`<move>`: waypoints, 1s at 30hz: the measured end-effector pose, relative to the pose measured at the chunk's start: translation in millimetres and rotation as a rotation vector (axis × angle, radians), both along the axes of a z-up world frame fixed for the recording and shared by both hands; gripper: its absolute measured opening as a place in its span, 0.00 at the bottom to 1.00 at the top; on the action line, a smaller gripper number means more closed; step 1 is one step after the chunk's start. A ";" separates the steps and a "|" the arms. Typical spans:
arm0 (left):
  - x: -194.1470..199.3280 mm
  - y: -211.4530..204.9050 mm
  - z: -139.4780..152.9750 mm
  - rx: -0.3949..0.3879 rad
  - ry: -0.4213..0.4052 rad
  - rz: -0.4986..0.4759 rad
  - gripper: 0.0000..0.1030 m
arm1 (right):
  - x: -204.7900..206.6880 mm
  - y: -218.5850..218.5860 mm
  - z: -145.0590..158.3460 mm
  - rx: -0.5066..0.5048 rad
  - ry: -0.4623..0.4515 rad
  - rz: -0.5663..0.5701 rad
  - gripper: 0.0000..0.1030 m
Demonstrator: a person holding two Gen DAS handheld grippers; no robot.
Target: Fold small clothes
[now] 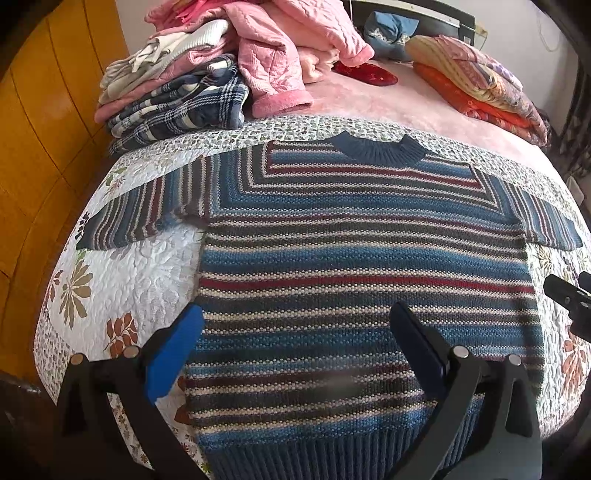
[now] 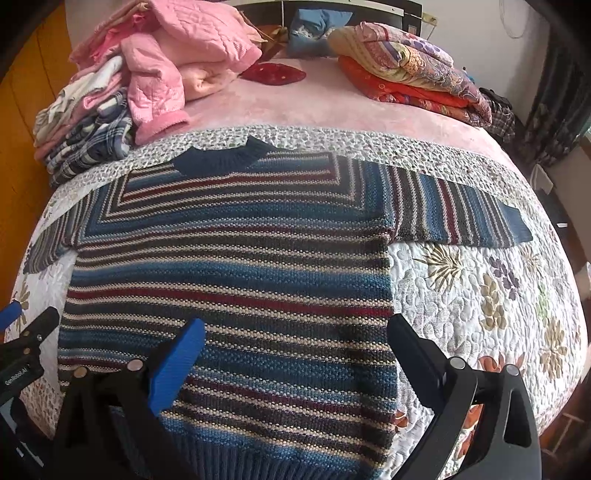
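A small knitted sweater (image 1: 362, 266) with blue, red, grey and cream stripes lies flat on a floral quilt (image 1: 140, 280), collar away from me, both sleeves spread sideways. My left gripper (image 1: 295, 317) hangs open above the sweater's lower left part, nothing between its fingers. In the right wrist view the same sweater (image 2: 229, 273) fills the middle, its right sleeve (image 2: 461, 218) stretched out. My right gripper (image 2: 295, 325) is open over the lower right part of the body, holding nothing. The right gripper's tip shows at the left view's right edge (image 1: 569, 295).
A heap of pink, white and plaid clothes (image 1: 207, 74) sits at the far left of the bed. Folded orange and patterned bedding (image 1: 480, 81) lies at the far right, a blue cushion (image 1: 391, 29) behind. A pink blanket (image 1: 388, 103) covers the far bed. Orange wood floor (image 1: 44, 147) at left.
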State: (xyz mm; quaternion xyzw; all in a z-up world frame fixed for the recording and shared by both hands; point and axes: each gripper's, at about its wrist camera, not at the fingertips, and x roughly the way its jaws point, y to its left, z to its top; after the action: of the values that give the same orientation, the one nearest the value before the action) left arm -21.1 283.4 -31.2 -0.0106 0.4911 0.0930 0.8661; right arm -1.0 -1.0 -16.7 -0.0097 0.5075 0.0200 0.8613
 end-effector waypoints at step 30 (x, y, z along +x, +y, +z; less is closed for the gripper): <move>-0.3 1.1 1.5 -0.007 -0.012 0.002 0.97 | 0.3 -2.0 1.4 0.015 0.002 -0.002 0.96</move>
State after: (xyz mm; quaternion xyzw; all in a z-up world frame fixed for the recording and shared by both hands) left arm -21.5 284.5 -29.6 -0.0146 0.4862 0.0919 0.8689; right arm -0.7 -2.9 -15.3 -0.0027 0.5084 0.0231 0.8608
